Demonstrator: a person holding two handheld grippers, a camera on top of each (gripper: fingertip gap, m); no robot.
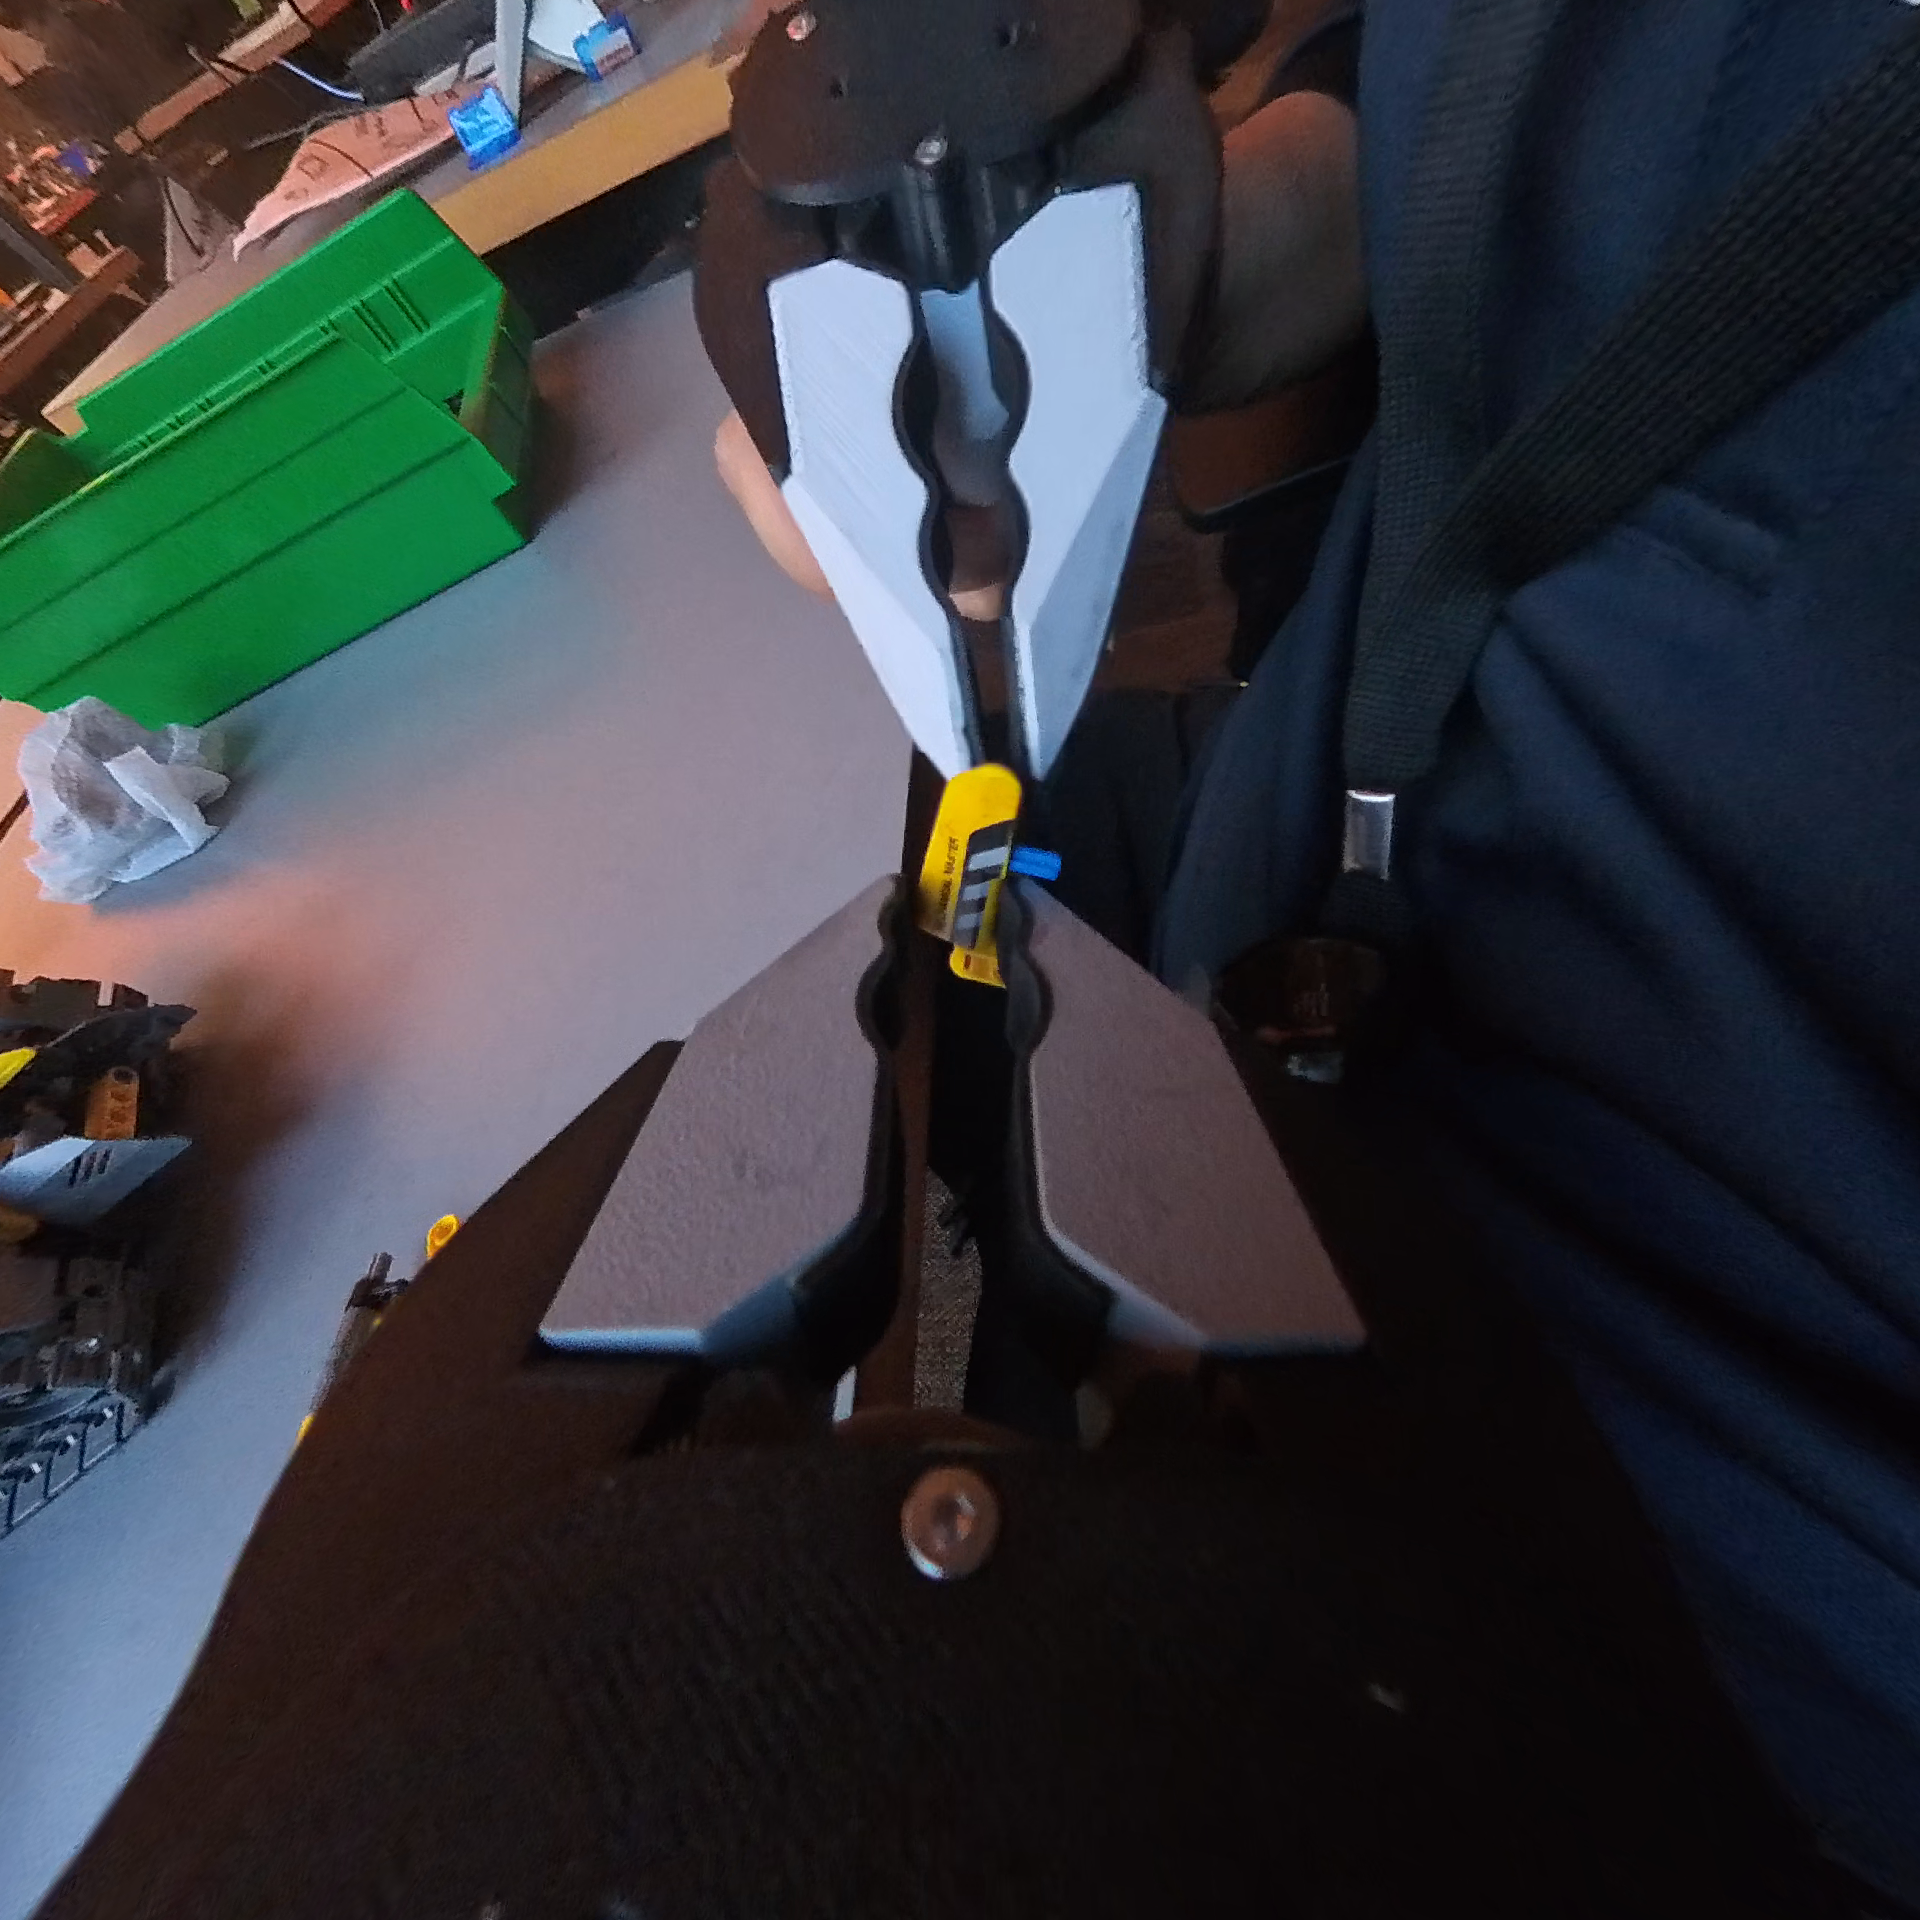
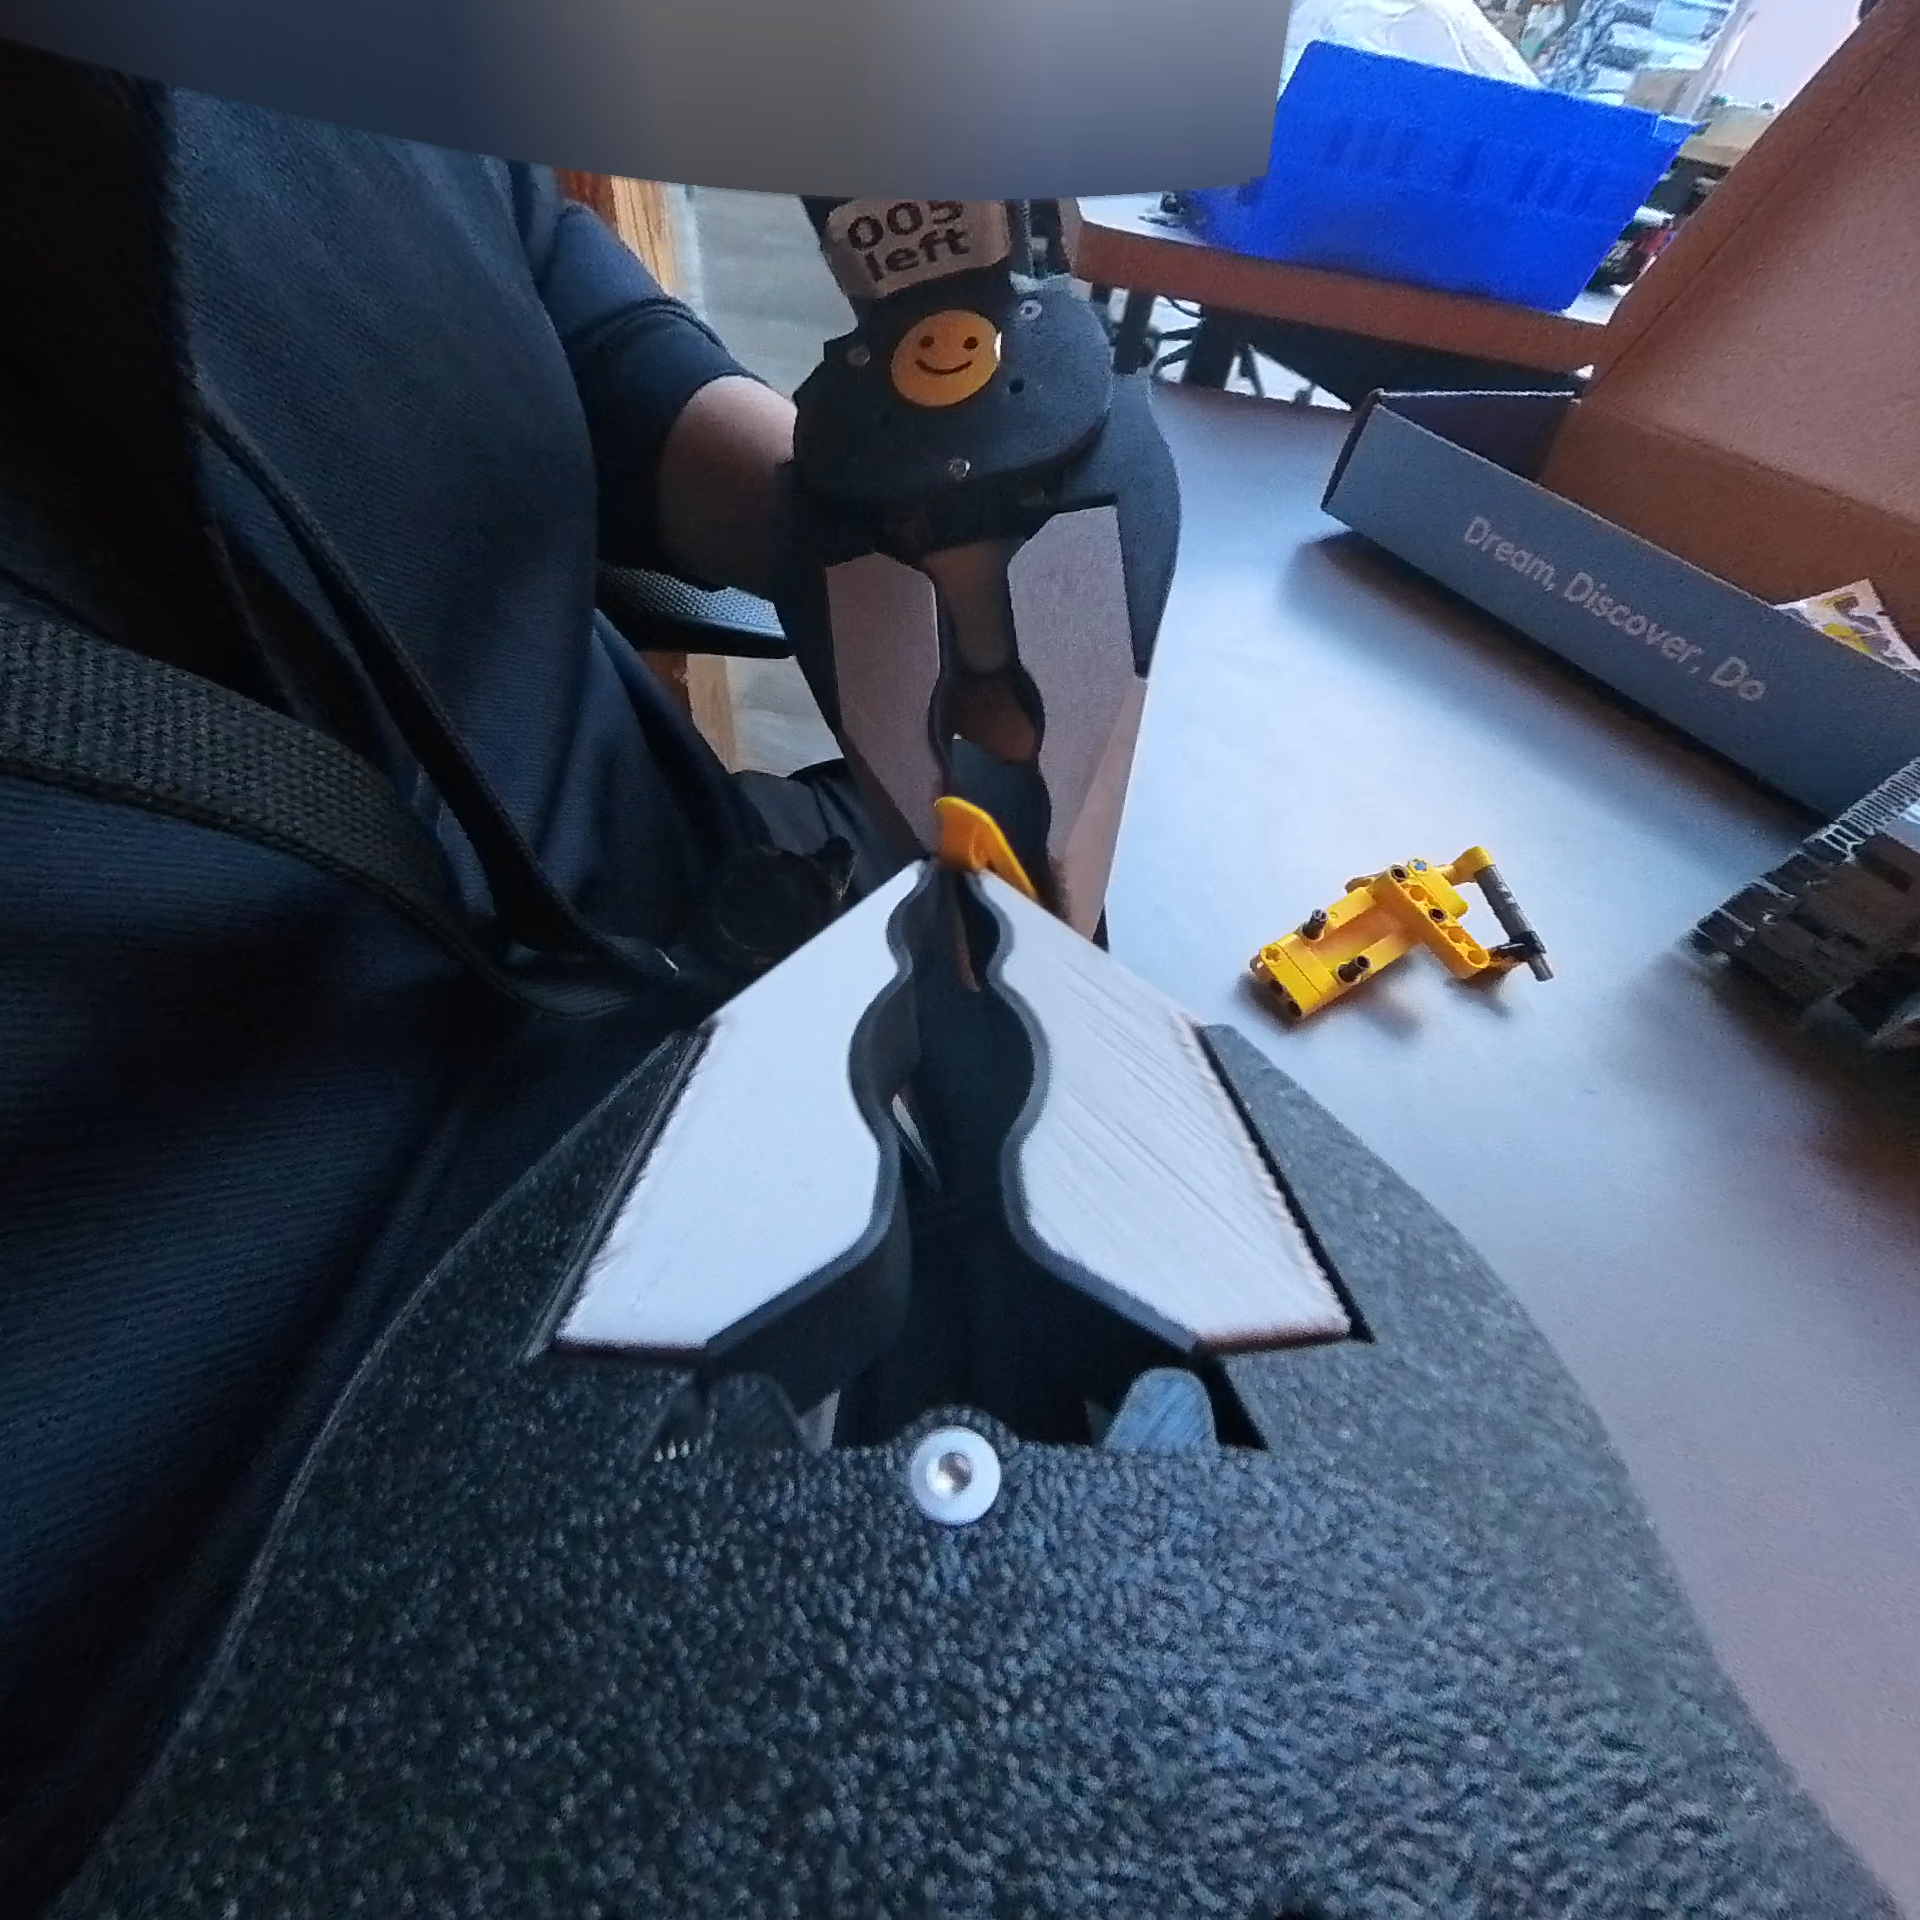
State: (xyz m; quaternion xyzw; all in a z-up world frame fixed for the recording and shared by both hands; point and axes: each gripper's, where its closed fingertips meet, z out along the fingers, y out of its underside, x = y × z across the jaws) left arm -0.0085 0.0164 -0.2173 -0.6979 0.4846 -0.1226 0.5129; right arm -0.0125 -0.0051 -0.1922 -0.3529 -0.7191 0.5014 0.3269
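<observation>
Both grippers meet tip to tip on one small yellow piece (image 1: 971, 873) held up in the air beside the grey table (image 1: 582, 727). The left gripper (image 1: 961, 914) is clenched on its lower end; the right gripper (image 2: 951, 883) pinches the other end, jaws nearly closed. A blue pin (image 1: 1039, 862) sticks out of the piece. A yellow assembly (image 2: 1392, 930) lies apart on the table. Can't make out the piece's full shape, since the fingers cover most of it.

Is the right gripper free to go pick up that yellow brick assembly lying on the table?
Probably not right now: the right gripper is shut on a small yellow piece shared with the left gripper. The path to the yellow assembly looks open.
</observation>
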